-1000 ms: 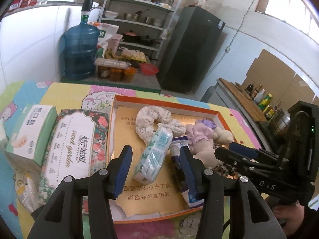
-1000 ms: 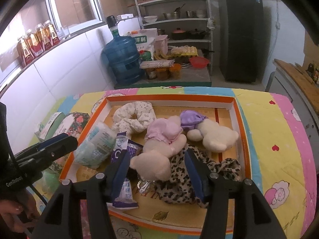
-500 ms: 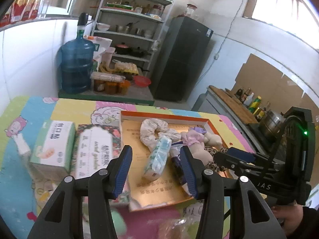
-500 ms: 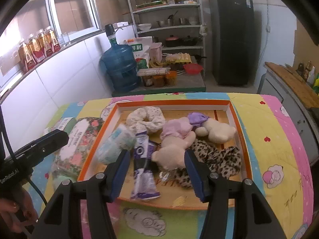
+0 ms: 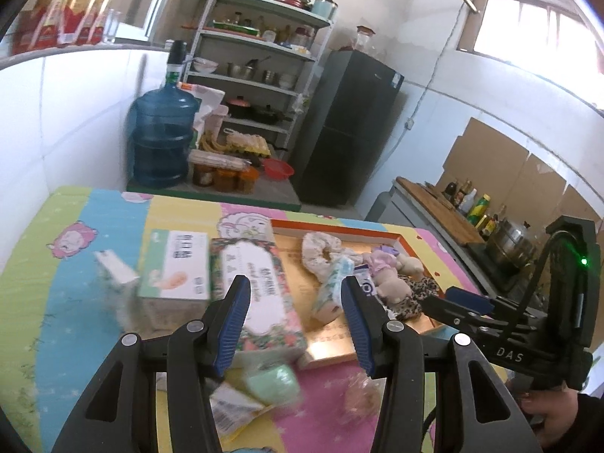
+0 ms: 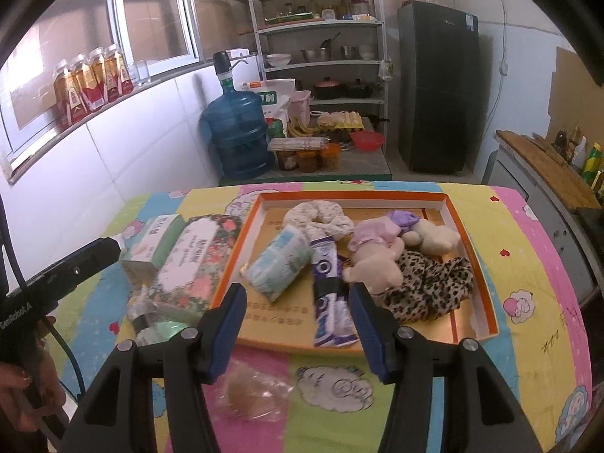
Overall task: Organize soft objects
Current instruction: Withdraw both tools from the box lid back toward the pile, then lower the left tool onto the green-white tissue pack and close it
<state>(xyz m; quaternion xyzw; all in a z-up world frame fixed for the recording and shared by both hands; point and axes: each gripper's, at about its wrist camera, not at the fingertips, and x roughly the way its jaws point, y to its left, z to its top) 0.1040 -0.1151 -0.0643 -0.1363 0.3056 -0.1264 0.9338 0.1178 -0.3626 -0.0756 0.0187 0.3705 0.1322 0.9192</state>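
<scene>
Orange-rimmed tray (image 6: 477, 253) on the desk (image 6: 528, 264) holds the soft things: a floral scrunchie (image 6: 319, 217), a tissue pack (image 6: 281, 262), a purple pouch (image 6: 328, 287), a plush bear (image 6: 377, 256) and a leopard-print cloth (image 6: 430, 283). Left of it, on the desk, lie a floral tissue box (image 6: 196, 260) and a green box (image 6: 154, 241). Both the left gripper (image 5: 294, 302) and the right gripper (image 6: 298, 313) hang above the near edge with jaws wide apart, holding nothing.

teddy bear (image 6: 372, 264): plush | scarf (image 6: 430, 287): leopard cloth | tissue pack (image 6: 281, 262): glossy plastic
</scene>
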